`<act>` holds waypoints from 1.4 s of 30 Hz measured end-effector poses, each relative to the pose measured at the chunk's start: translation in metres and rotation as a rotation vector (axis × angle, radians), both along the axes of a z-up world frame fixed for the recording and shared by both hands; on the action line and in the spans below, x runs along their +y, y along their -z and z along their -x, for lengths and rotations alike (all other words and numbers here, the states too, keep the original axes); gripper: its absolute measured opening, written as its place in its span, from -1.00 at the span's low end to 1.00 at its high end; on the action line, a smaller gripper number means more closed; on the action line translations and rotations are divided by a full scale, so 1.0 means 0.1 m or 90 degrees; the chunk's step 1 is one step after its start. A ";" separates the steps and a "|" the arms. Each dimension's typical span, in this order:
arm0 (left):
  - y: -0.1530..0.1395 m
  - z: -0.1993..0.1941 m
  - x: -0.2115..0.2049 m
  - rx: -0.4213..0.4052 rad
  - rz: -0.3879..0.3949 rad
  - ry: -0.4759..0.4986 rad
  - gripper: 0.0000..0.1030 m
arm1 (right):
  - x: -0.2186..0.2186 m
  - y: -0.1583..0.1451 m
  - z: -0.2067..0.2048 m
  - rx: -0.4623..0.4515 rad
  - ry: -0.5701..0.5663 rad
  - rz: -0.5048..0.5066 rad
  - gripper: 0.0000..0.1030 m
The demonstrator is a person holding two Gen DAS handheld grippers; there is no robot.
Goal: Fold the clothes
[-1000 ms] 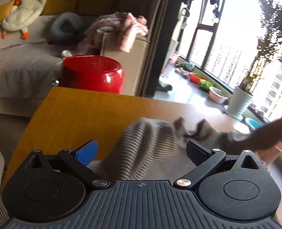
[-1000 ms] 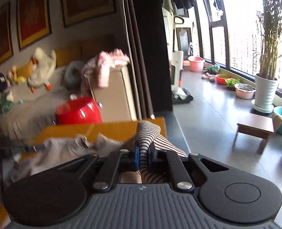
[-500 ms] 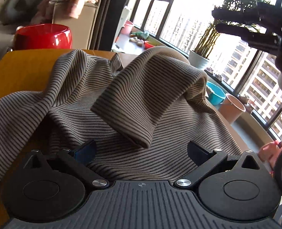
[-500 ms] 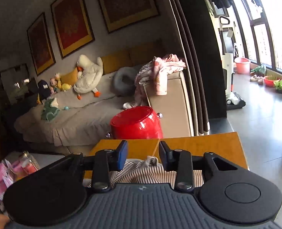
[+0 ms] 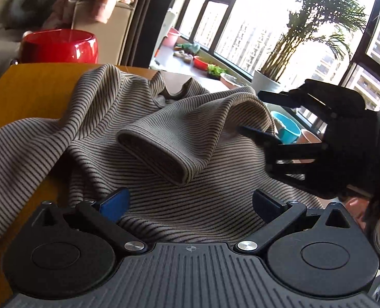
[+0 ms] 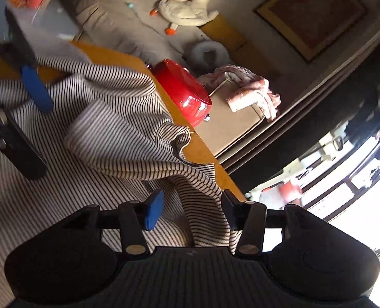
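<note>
Left wrist view: striped garment [image 5: 143, 133] on counter [image 5: 35, 89]; sleeve cuff beyond left tool [image 5: 190, 202]; right tool [image 6: 190, 208] nearer its shoulder; both tools' fingers apart.

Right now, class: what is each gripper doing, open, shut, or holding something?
Left gripper: open, holding nothing, over the striped shirt.
Right gripper: open, a shirt fold between its jaws, not gripped.

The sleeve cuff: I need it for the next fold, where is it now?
In the left wrist view the sleeve cuff lies mid-frame, folded onto the striped shirt's body, just ahead of the open left hand-held gripper.
</note>
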State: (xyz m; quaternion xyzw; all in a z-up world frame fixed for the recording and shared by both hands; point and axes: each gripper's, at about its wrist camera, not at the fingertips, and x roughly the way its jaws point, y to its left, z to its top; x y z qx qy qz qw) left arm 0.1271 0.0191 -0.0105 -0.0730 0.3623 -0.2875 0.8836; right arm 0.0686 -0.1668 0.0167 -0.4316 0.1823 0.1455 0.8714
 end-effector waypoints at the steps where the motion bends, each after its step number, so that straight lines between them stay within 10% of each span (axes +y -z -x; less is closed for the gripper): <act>1: 0.00 0.00 0.00 0.001 0.001 0.001 1.00 | 0.06 0.08 -0.03 -0.014 -0.011 0.043 0.01; 6: 0.00 -0.02 -0.02 0.001 -0.003 0.005 1.00 | 0.29 0.37 -0.08 -0.042 -0.069 0.152 0.02; 8: 0.00 -0.03 -0.01 0.002 0.002 0.004 1.00 | 0.31 0.36 -0.11 -0.026 -0.063 0.133 -0.67; 18: -0.02 -0.18 0.01 0.002 0.014 -0.003 1.00 | -0.97 -0.73 -0.55 0.015 0.237 -0.386 -0.88; 24: -0.12 -0.49 -0.01 0.005 0.013 -0.019 1.00 | -1.97 -0.80 -0.45 0.030 0.383 -0.649 -0.88; 29: -0.20 -0.81 0.00 0.000 0.003 -0.051 1.00 | -2.04 -0.64 -0.34 0.040 0.392 -0.643 -0.88; 36: -0.34 -1.27 0.56 -0.099 -0.032 -0.325 1.00 | -1.70 -0.75 -0.30 0.066 0.309 -0.607 -0.90; 42: -0.39 -1.14 0.67 -0.065 0.022 -0.312 1.00 | -1.12 -0.54 -0.14 0.117 0.243 -0.380 -0.89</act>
